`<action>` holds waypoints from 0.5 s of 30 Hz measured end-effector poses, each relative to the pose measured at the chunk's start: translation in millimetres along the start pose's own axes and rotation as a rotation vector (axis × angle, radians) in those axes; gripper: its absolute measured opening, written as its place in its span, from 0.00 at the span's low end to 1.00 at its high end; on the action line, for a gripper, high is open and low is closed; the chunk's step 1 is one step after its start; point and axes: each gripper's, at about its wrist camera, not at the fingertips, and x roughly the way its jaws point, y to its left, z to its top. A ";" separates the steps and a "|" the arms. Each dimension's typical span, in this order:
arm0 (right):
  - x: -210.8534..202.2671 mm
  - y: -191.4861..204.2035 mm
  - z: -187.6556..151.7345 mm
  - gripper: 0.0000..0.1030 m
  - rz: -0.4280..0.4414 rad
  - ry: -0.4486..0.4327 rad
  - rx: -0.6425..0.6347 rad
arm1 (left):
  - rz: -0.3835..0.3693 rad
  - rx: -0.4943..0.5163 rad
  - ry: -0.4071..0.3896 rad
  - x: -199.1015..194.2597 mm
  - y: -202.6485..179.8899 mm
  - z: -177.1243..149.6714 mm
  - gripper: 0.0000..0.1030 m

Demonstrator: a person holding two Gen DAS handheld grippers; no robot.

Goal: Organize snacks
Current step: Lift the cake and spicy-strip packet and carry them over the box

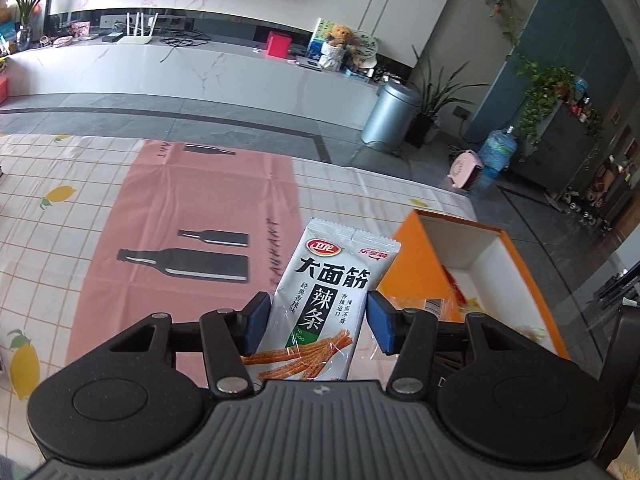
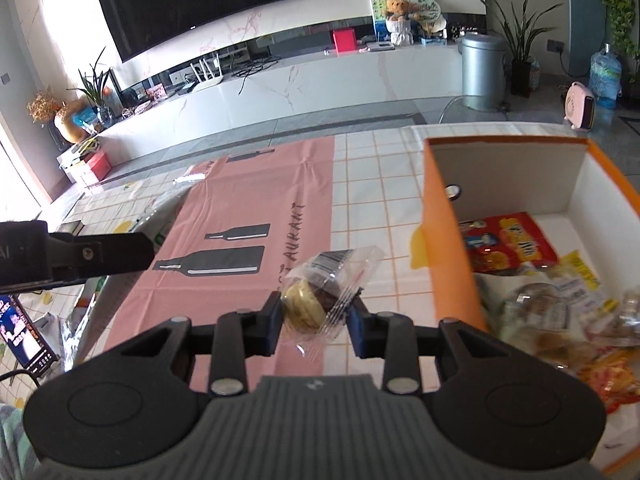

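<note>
My left gripper (image 1: 318,322) is shut on a white spicy-strip snack packet (image 1: 326,300), which stands upright between the blue pads above the table. An orange box (image 1: 516,264) with a white inside is just to its right. My right gripper (image 2: 316,314) is shut on a clear-wrapped cookie packet (image 2: 320,288), held above the table left of the same orange box (image 2: 444,240). The box holds a red snack bag (image 2: 512,246) and several other packets (image 2: 560,312).
The table has a checked lemon cloth (image 1: 40,208) with a pink bottle-print mat (image 1: 208,216). The other gripper's dark body (image 2: 72,256) shows at the left of the right wrist view. Loose wrappers and a phone (image 2: 28,340) lie at the table's left.
</note>
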 end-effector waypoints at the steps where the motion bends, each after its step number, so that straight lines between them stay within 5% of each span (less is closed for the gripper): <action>1: -7.3 -2.6 -1.2 0.30 -0.006 -0.007 -0.001 | -0.011 0.001 -0.002 -3.5 -5.5 -2.6 0.58; 8: -65.1 -44.7 -5.5 0.30 -0.069 -0.045 -0.001 | -0.113 0.069 -0.016 -6.5 -58.7 -8.2 0.58; 15: -98.1 -119.6 -6.7 0.30 -0.151 0.007 0.049 | -0.243 0.122 0.070 24.0 -119.4 -8.9 0.58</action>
